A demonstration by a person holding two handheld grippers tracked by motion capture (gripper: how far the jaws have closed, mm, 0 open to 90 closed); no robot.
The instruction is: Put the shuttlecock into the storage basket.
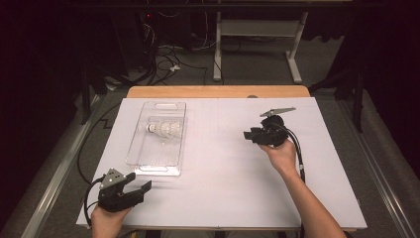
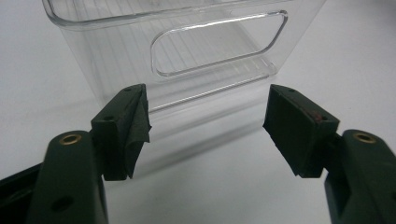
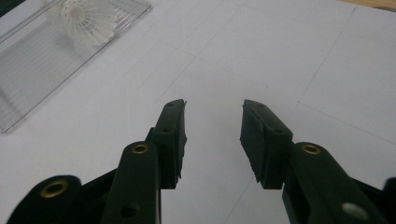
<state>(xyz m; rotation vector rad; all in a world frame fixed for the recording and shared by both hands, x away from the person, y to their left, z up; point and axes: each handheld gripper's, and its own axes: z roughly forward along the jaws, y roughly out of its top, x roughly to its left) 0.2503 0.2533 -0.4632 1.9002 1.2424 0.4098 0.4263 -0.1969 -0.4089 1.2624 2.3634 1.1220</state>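
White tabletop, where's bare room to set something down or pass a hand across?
The widest free patch lies between the clear bin and the right gripper, running from the far edge to the near edge. Another bare strip runs right of that gripper. It is tightest at the near left, where the left gripper sits close to the bin holding a shuttlecock.

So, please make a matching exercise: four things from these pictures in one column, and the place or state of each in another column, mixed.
Things:
1. shuttlecock
2. clear bin
3. left gripper
4. right gripper

Places or states:
A. open, held up over the right half of the table
B. lying inside the bin
C. open, facing the bin's near end
D. on the white table, left of middle

Pairs: 1-B, 2-D, 3-C, 4-A
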